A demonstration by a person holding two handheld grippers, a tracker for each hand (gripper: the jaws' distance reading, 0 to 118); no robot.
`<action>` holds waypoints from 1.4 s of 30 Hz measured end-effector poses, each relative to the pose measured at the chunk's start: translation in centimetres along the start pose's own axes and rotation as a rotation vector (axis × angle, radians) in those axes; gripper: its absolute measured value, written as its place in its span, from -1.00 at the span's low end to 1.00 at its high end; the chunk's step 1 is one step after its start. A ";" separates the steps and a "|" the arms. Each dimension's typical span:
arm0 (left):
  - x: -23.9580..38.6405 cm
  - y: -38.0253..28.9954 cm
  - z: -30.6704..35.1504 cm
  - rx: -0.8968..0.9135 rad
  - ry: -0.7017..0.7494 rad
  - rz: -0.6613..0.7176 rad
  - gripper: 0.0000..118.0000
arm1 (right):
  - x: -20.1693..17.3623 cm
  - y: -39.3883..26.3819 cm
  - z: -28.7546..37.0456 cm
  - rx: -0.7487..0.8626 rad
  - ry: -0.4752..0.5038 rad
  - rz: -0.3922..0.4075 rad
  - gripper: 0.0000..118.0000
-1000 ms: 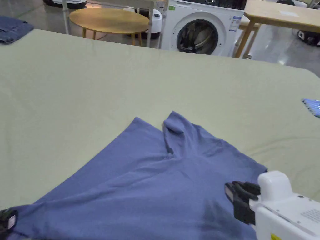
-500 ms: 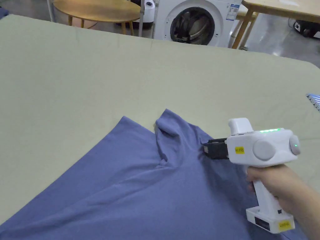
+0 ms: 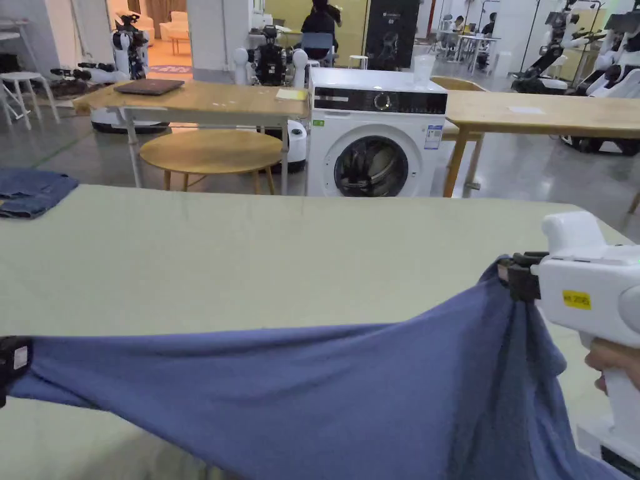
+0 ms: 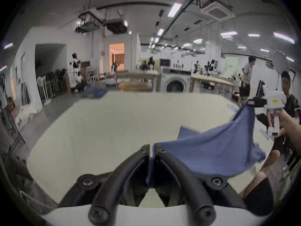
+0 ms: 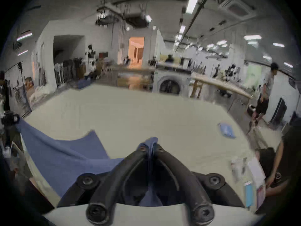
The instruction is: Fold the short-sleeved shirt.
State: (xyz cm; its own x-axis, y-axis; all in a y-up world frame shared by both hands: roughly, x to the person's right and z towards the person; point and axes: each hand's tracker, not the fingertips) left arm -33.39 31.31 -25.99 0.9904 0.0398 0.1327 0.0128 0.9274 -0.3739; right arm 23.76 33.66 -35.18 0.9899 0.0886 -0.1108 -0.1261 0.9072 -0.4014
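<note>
The blue shirt [image 3: 325,400] hangs stretched between your left gripper [image 4: 151,149] and right gripper [image 3: 507,278], both clamped on its edges above the open green table [image 3: 250,262].

Left gripper [image 4: 151,149] at 9 o'clock and right gripper [image 5: 150,145] at 3 o'clock are raised, both clamped on the shirt [image 3: 325,400].

In the head view the bottom edge cut off the hanging blue cotton short-sleeved shirt [image 3: 325,400], the left edge cut off most of the black-jawed left gripper [image 3: 9,369], and the right gripper view was motion-blurred across the background.
</note>
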 end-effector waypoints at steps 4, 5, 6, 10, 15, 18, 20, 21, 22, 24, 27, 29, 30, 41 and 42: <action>0.9 9.1 0.3 0.119 -0.023 0.001 -1.00 | 4.3 6.3 6.3 0.128 -0.098 -0.015 -0.97; 1.2 11.3 0.0 0.117 -0.026 -0.010 -1.00 | 5.2 7.6 7.6 0.154 -0.106 -0.023 -0.97; 1.6 12.9 -0.3 0.130 -0.026 -0.015 -1.00 | 6.0 9.0 8.1 0.170 -0.106 -0.039 -0.97; 3.9 19.6 -2.5 0.202 0.012 -0.097 -1.00 | 7.1 13.7 9.3 0.240 -0.162 -0.060 -0.97; 5.1 26.3 -4.8 0.245 0.074 -0.070 -1.00 | 7.5 19.7 7.6 0.293 -0.203 -0.071 -0.97; 4.3 29.3 -6.1 0.246 0.103 -0.041 -1.00 | 7.2 23.1 6.2 0.324 -0.222 -0.050 -0.97; 3.6 31.0 -7.3 0.250 0.113 -0.043 -1.00 | 6.9 25.2 4.5 0.332 -0.237 -0.023 -0.97; 3.4 31.7 -7.9 0.259 0.128 -0.050 -1.00 | 6.8 26.2 3.6 0.340 -0.242 -0.016 -0.97; 3.2 32.6 -8.6 0.269 0.152 -0.064 -1.00 | 6.5 27.3 2.7 0.349 -0.242 -0.013 -0.97; 2.5 34.2 -10.4 0.275 0.187 -0.079 -1.00 | 6.4 29.4 0.6 0.366 -0.239 -0.022 -0.97; 1.8 36.3 -12.5 0.299 0.199 -0.052 -1.00 | 5.9 32.3 -2.5 0.388 -0.232 -0.048 -0.97; 1.0 37.4 -14.3 0.300 0.206 -0.050 -1.00 | 5.6 34.1 -4.8 0.394 -0.236 -0.031 -0.97; 0.7 37.8 -15.0 0.303 0.217 -0.055 -1.00 | 5.4 34.7 -5.6 0.400 -0.234 -0.027 -0.97; -0.9 36.5 -25.0 0.361 0.241 -0.060 -1.00 | 5.5 35.1 -15.7 0.403 -0.231 -0.056 -0.97; -0.8 36.0 -25.8 0.352 0.242 -0.064 -1.00 | 5.6 34.4 -16.4 0.392 -0.237 -0.052 -0.97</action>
State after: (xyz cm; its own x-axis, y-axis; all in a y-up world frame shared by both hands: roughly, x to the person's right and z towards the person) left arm -30.12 55.04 -63.20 0.9934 -0.0713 -0.0894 0.0689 0.9972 -0.0301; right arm 23.88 58.67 -64.50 0.9876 0.0886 0.1294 -0.0865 0.9960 -0.0213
